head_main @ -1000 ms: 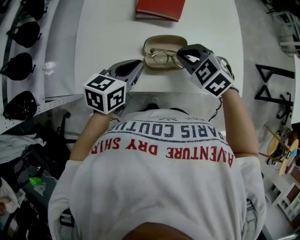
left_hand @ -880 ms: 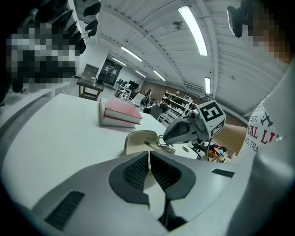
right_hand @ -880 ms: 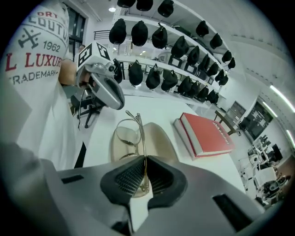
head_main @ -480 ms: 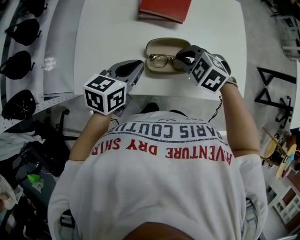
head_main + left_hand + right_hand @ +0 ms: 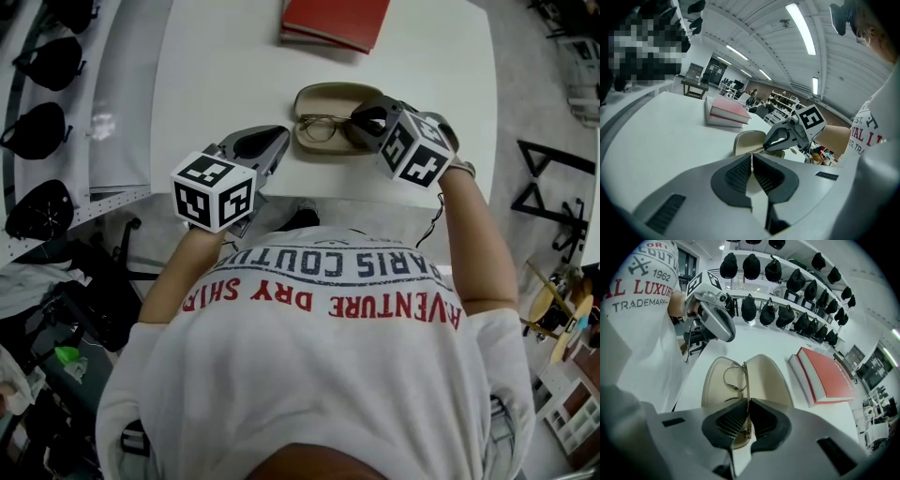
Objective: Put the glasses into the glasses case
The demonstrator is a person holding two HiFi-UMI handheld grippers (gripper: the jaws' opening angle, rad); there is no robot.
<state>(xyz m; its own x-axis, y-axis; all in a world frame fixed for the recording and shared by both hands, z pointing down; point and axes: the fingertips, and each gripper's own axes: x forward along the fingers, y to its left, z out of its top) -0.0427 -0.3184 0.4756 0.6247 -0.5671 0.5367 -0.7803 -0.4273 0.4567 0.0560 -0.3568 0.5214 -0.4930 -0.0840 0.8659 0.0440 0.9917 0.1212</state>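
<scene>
Right gripper [image 5: 364,120] has sunk toward the glasses case [image 5: 330,91] since 1 second ago, and the glasses [image 5: 734,378] now sit lower in it. Nearest the camera is the person's white printed shirt [image 5: 319,375]. Left gripper [image 5: 752,157] hovers over the white table [image 5: 225,66] at its near edge, left of the case and apart from it, its 2 jaws pressed together with nothing between them. Right gripper is at the case's right end, pointing steeply down, jaws almost closed and pinching the thin wire frame of the glasses. Glasses lie folded inside the open tan case, in the half nearer the person. Red book [image 5: 336,21] lies beyond the case. Black caps [image 5: 750,308] hang on shelves well beyond the case's left end.
</scene>
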